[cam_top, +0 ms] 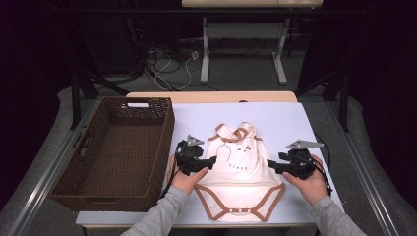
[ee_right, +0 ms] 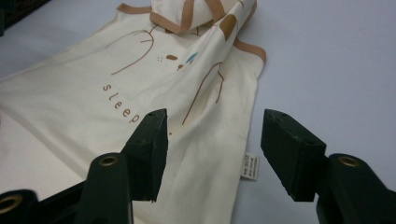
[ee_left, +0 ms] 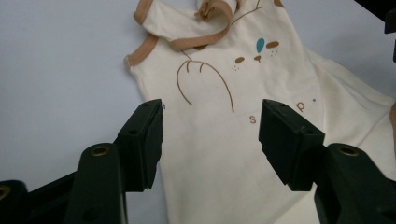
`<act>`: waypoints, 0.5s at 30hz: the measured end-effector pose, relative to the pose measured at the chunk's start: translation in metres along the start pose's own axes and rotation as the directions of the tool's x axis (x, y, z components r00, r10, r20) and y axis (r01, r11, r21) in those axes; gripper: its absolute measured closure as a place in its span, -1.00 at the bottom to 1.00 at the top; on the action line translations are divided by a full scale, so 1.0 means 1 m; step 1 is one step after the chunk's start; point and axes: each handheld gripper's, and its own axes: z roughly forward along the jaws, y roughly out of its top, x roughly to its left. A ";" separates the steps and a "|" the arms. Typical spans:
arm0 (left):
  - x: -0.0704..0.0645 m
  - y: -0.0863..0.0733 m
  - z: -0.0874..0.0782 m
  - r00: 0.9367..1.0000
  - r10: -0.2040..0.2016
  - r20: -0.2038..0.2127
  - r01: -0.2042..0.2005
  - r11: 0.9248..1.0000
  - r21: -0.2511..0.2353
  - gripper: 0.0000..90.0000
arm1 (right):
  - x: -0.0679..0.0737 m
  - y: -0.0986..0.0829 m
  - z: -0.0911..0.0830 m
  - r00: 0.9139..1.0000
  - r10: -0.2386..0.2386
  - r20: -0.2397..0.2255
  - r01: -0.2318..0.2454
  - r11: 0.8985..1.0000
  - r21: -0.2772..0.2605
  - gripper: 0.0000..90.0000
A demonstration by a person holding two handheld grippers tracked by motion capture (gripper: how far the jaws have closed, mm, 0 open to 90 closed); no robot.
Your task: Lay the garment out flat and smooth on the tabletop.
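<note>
Folding step pending: both claws gape empty, left claw [cam_top: 212, 161] at 9 o'clock and right claw [cam_top: 270, 164] at 3 o'clock of the cream baby bodysuit [cam_top: 239, 169]; next, probably pinch its side edges.

Lab: black curtains [cam_top: 29, 59], floor cables [cam_top: 169, 64]

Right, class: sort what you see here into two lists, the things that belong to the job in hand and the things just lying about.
Part of the job:
- cream bodysuit, flat on the table
- left gripper, jaws open at its one side
- right gripper, jaws open at the other side

Just lying about:
- brown wicker basket, probably unused for now
- cables on the floor behind
</note>
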 end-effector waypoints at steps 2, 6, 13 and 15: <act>0.000 0.005 0.001 1.000 0.011 0.002 -0.011 1.000 -0.007 -0.14 | -0.002 0.008 0.001 1.000 -0.009 -0.013 0.009 1.000 0.002 -0.11; 0.000 0.019 0.002 0.999 0.043 -0.012 -0.044 0.999 -0.012 -0.19 | -0.005 0.023 0.003 0.999 -0.007 -0.039 0.007 1.000 0.014 -0.16; 0.005 0.041 0.000 1.000 0.017 -0.009 -0.017 1.000 -0.007 -0.23 | -0.011 0.047 0.007 0.998 -0.063 -0.011 0.063 0.998 0.005 -0.23; 0.008 0.046 -0.001 1.000 0.027 -0.013 -0.027 0.999 -0.027 -0.20 | -0.012 0.055 0.007 0.999 -0.048 -0.008 0.048 0.999 0.016 -0.23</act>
